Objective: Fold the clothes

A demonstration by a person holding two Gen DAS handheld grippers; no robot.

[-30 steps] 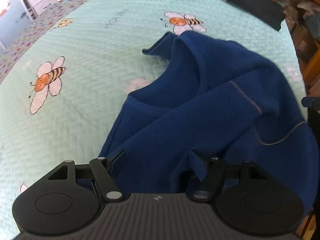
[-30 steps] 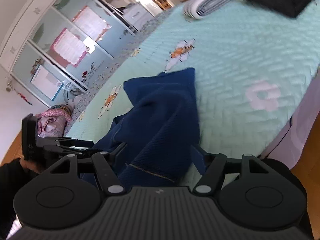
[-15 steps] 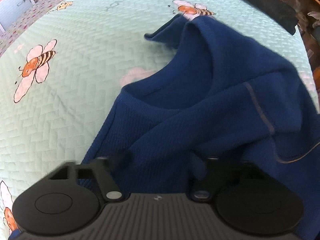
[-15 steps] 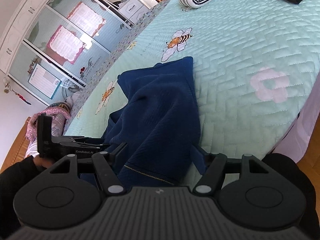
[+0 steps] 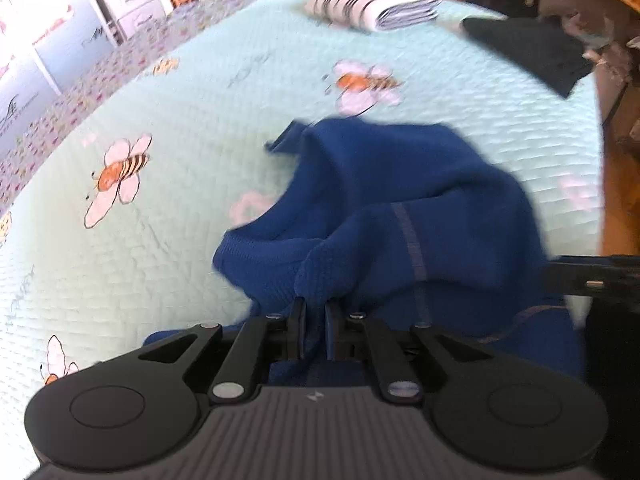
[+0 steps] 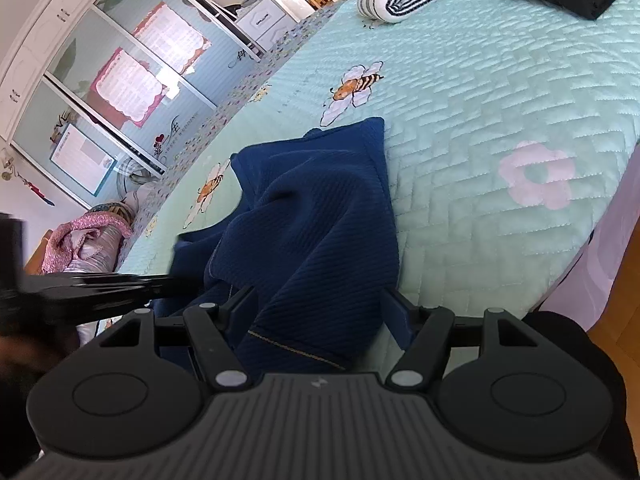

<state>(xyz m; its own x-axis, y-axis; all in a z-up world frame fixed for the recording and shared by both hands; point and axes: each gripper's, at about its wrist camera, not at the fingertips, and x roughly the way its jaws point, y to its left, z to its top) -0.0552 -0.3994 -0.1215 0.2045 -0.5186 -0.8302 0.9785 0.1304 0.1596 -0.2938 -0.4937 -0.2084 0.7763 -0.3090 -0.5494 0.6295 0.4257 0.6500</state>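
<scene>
A dark blue knit top (image 5: 400, 184) lies crumpled on the mint bee-print bedspread (image 5: 160, 168), near the bed's right edge. My left gripper (image 5: 316, 312) is closing its jaws onto a raised fold of the top close to the neckline, and the pads pinch the cloth. In the right wrist view the same top (image 6: 320, 220) runs back between the fingers of my right gripper (image 6: 318, 304), which stands open over the hem with its tan stitching. The left gripper (image 6: 100, 284) shows there as a blurred black shape at the left.
A folded black-and-white striped cloth (image 5: 372, 4) and a black garment (image 5: 532, 48) lie at the far end of the bed. The bed's edge (image 6: 592, 264) drops to a wooden floor at the right. A pink bundle (image 6: 88, 236) and a glass-fronted wardrobe (image 6: 120, 80) stand beyond the left side.
My left gripper went from open to shut on a fold of the blue top and pulled up and back with it. The right gripper stayed open and barely moved.
</scene>
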